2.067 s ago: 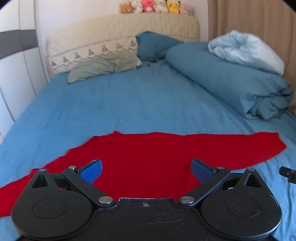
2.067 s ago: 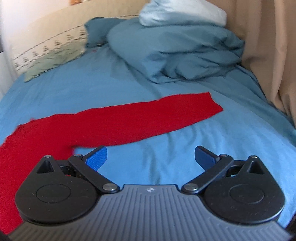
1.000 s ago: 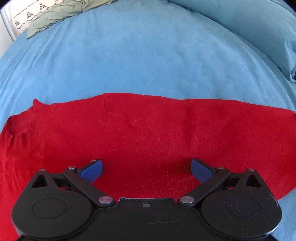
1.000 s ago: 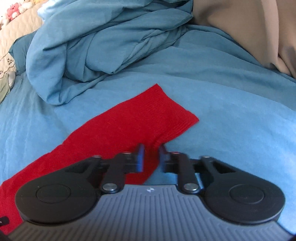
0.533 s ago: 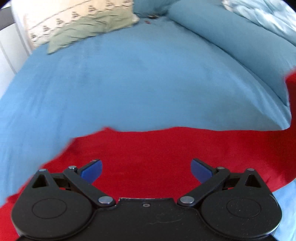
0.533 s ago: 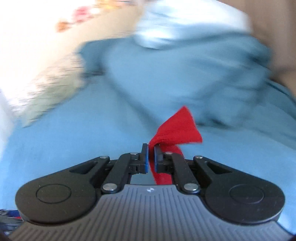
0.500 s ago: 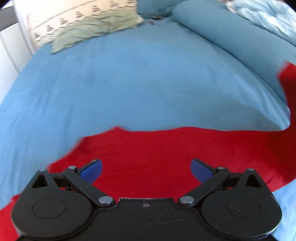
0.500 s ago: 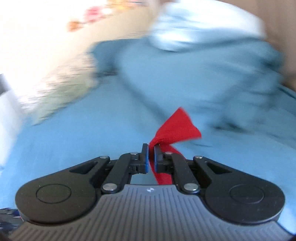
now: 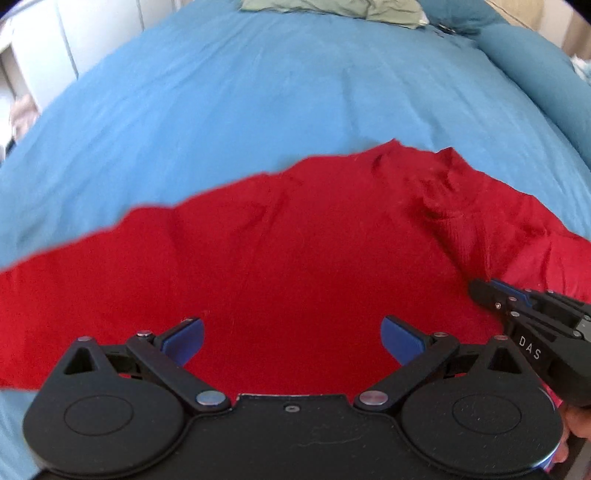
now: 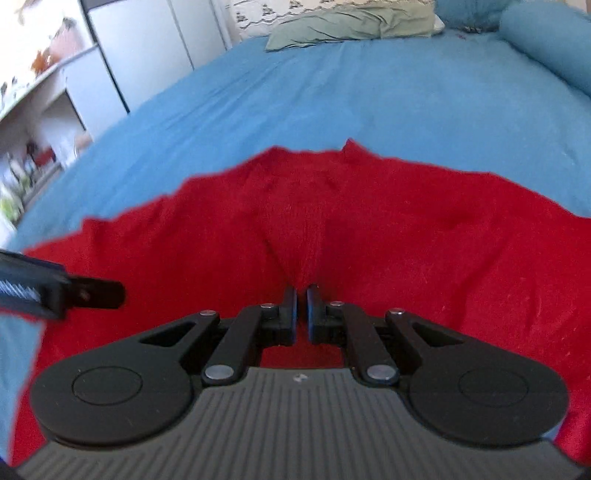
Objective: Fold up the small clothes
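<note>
Right gripper [image 10: 301, 308]: clamped on red cloth [image 10: 369, 229]. Left gripper [image 9: 291, 338]: fingers apart, empty, over cloth. Risk: unpinned layers may bunch or drag.

The garment [image 9: 303, 258] is a plain, saturated red, spread over a bed sheet [image 9: 258, 110] of solid mid blue. The left gripper [image 9: 291, 338] is matte black with blue pads [image 9: 397, 338], and the right gripper [image 10: 301, 314] is black with a ribbed grey body. At the head of the bed a pillow [image 10: 351, 22] is pale sage green, and the rolled duvet [image 10: 546, 40] is a deeper teal blue.
</note>
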`<state>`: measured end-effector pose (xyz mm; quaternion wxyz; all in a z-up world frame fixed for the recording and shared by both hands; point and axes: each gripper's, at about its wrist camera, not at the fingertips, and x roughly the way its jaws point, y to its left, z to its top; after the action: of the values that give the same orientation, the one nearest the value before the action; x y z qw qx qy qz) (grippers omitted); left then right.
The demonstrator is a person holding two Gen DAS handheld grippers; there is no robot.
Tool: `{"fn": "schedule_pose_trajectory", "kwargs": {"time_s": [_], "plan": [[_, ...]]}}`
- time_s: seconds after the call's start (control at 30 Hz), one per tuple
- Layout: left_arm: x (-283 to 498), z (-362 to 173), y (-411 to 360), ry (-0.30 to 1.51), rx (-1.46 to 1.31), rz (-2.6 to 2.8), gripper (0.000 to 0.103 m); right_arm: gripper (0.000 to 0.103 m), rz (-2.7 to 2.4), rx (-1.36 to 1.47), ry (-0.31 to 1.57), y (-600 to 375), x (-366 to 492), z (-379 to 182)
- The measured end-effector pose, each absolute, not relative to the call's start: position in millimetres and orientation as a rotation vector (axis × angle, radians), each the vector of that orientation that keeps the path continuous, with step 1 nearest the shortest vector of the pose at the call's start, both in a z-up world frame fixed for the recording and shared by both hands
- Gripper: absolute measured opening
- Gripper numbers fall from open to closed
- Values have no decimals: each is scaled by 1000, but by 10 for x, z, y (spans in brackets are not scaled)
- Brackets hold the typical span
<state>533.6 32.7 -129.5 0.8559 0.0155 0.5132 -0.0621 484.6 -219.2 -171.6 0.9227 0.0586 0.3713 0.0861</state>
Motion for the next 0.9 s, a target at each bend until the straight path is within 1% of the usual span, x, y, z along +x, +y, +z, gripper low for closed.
{"fn": "schedule_pose_trajectory", "kwargs": {"time_s": [0.1, 0.13, 0.17, 0.23, 0.3, 0.4, 0.47, 0.5, 0.53, 0.57, 0.6, 0.63, 0.67, 0.77, 0.8, 0.83, 0.87, 0.9], "plan": [[5200, -1267, 274, 1065, -23, -153, 103, 27, 206, 73, 741, -2191, 4781, -1700], [5233, -1241, 239, 1060, -41, -164, 103, 39, 222, 58, 744, -2184, 4784, -1687], [5232, -1213, 193, 1055, -54, -176, 103, 55, 247, 43, 744, -2205, 4765, -1660], [5294, -1157, 44, 1042, -70, -208, 103, 67, 270, -2, 724, -2217, 4651, -1553], [5300, -1096, -120, 1036, -73, -248, 103, 72, 264, -45, 704, -2251, 4551, -1390], [5371, -1102, -400, 1049, -80, -331, 100, 83, 211, -41, 701, -2416, 4353, -1211], [5414, -1185, -586, 1065, -88, -372, 92, 93, 149, -11, 699, -2644, 4174, -1105], [5430, -1228, -657, 1077, -92, -382, 90, 95, 121, 6, 698, -2754, 4087, -1078], [5444, -1276, -724, 1088, -96, -386, 84, 97, 94, 18, 700, -2872, 3989, -1063], [5460, -1342, -791, 1098, -103, -384, 76, 97, 72, 20, 705, -2961, 3906, -1064], [5472, -1400, -829, 1106, -112, -381, 70, 97, 49, 17, 714, -3032, 3829, -1070], [5499, -1452, -861, 1119, -124, -378, 61, 97, 20, 13, 726, -3123, 3744, -1084], [5523, -1506, -901, 1126, -132, -369, 58, 97, 0, 12, 735, -3194, 3669, -1097], [5536, -1539, -966, 1094, -141, -344, 57, 97, -58, 42, 761, -3371, 3551, -1201], [5551, -1550, -1015, 1080, -130, -337, 55, 97, -76, 55, 768, -3405, 3538, -1232], [5558, -1544, -1044, 1066, -113, -329, 43, 97, -93, 70, 778, -3443, 3518, -1260], [5573, -1539, -1077, 1057, -90, -312, 28, 97, -108, 84, 788, -3473, 3509, -1283], [5597, -1537, -1098, 1052, -80, -302, 20, 97, -122, 91, 800, -3479, 3536, -1308]]}}
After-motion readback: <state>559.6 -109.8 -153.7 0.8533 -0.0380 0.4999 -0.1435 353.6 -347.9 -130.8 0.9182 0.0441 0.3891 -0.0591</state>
